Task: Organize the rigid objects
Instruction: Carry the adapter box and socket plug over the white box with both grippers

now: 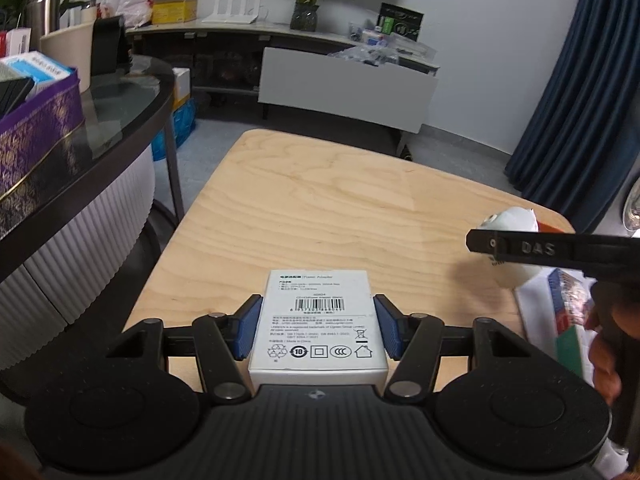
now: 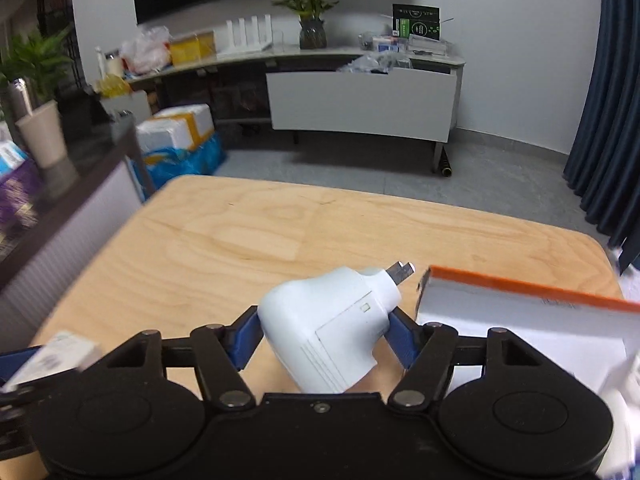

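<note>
The wooden table (image 1: pixel 320 200) fills the middle of both views, most of its top bare, so the sorting looks barely begun — nothing shows as a finished group yet. At the lower right of the right wrist view an orange-edged white box (image 2: pixel 520 304) lies on the table; what else is under or beside it at that blurred edge I can't make out. In the lower middle of the left wrist view the left gripper (image 1: pixel 318 326) has its blue pads pressed on the two long sides of a white power adapter box (image 1: pixel 318 320), label up; whether it is lifted or still resting on the wood is hard to tell. In the lower middle of the right wrist view the right gripper (image 2: pixel 324 330) straddles a white plug adapter (image 2: pixel 332 328), prongs pointing toward the upper right. Its pads sit against the plug's flanks at a moderate width — the grip looks made, though only just. Both items, by my reading, still need a place.
</note>
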Demonstrator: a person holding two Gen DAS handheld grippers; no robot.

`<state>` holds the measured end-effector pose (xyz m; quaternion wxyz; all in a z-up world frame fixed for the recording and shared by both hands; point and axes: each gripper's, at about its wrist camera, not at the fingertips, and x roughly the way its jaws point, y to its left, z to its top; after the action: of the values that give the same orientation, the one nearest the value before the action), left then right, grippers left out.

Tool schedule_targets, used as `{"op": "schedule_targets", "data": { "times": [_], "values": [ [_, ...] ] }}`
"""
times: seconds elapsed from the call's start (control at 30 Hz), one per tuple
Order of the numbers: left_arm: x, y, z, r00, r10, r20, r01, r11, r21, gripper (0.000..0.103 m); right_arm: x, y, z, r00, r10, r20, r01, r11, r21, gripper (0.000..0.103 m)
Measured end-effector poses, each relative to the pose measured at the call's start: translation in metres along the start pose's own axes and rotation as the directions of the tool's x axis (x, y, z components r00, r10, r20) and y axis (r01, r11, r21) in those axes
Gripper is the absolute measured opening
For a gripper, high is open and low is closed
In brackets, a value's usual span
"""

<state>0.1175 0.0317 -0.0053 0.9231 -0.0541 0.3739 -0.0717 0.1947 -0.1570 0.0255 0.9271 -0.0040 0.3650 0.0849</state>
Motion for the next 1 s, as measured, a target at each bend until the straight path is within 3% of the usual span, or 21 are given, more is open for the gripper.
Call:
{"op": "schedule_targets", "data": {
  "times": [0.23, 0.37, 0.57, 0.8, 1.0],
  "values": [
    [-0.032, -0.03, -0.004, 0.998, -0.043, 0.037, 0.042, 0.999, 0.033, 0.06, -0.088, -0.007, -0.015, 0.993, 0.03, 0.111, -0.035, 0.998, 0.043, 0.079],
    [-0.053, -0.057, -0.01, 0.995, -0.081, 0.056, 0.077, 0.995, 0.067, 0.06, -0.141, -0.012, -0.028, 0.985, -0.005, 0.173, 0.0, 1.0, 0.031, 0.079],
    [-0.078, -0.095, -0.025, 0.99, -0.131, 0.06, 0.124, 0.985, 0.117, 0.06, -0.206, -0.042, -0.063, 0.973, -0.091, 0.212, 0.068, 0.991, 0.115, 0.079],
    [-0.096, -0.145, -0.047, 0.979, -0.199, 0.05, 0.185, 0.961, 0.208, 0.06, -0.254, -0.071, -0.11, 0.954, -0.205, 0.22, 0.168, 0.97, 0.177, 0.079],
    [-0.104, -0.172, -0.062, 0.973, -0.227, 0.042, 0.207, 0.94, 0.271, 0.06, -0.277, -0.089, -0.135, 0.946, -0.235, 0.224, 0.184, 0.956, 0.228, 0.079]
  ]
}}
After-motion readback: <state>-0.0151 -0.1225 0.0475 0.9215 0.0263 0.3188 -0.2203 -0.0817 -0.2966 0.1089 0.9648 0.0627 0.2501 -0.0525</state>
